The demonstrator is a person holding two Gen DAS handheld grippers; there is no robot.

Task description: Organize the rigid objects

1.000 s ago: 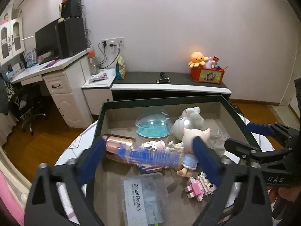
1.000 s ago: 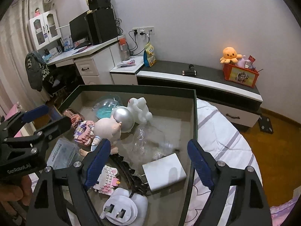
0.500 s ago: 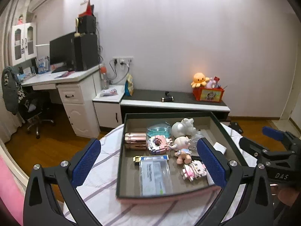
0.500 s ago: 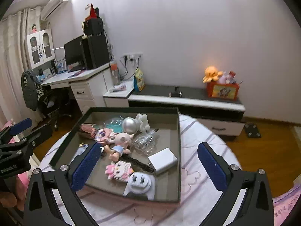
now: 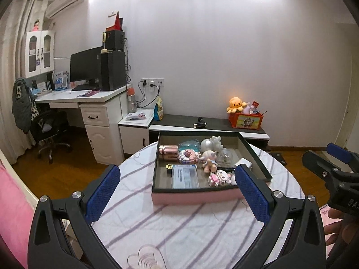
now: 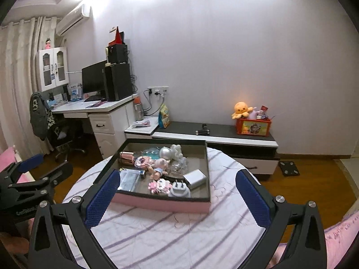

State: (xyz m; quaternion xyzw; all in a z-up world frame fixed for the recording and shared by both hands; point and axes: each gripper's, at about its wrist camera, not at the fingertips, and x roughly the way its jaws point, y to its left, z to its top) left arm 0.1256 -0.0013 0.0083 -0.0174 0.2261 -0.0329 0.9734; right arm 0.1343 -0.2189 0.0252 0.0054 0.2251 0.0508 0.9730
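Observation:
A pink-walled tray [image 5: 195, 198] with a dark rim stands on the round striped table [image 5: 179, 228]. It holds a rose-gold cylinder [image 5: 168, 151], a dental flosser box [image 5: 185, 177], a doll [image 5: 209, 159], a pink block toy [image 5: 218, 177] and a white charger [image 5: 243, 163]. The right wrist view shows the same tray [image 6: 161, 204] with a white plug adapter [image 6: 179, 189] at its near wall. My left gripper [image 5: 177, 172] and right gripper [image 6: 177, 177] hover short of the tray, both open and holding nothing.
Beyond the table stand a white desk [image 5: 89, 96] with a monitor, an office chair [image 5: 48, 125] and a low cabinet [image 5: 208, 125] carrying an orange toy box [image 5: 245, 121]. Pink bedding [image 5: 15, 213] lies at the left, and wooden floor surrounds the table.
Both grippers have drawn back and up from over the tray's contents to the near side of the table. The blurred blue item between my left fingers is gone. The right jaws have widened.

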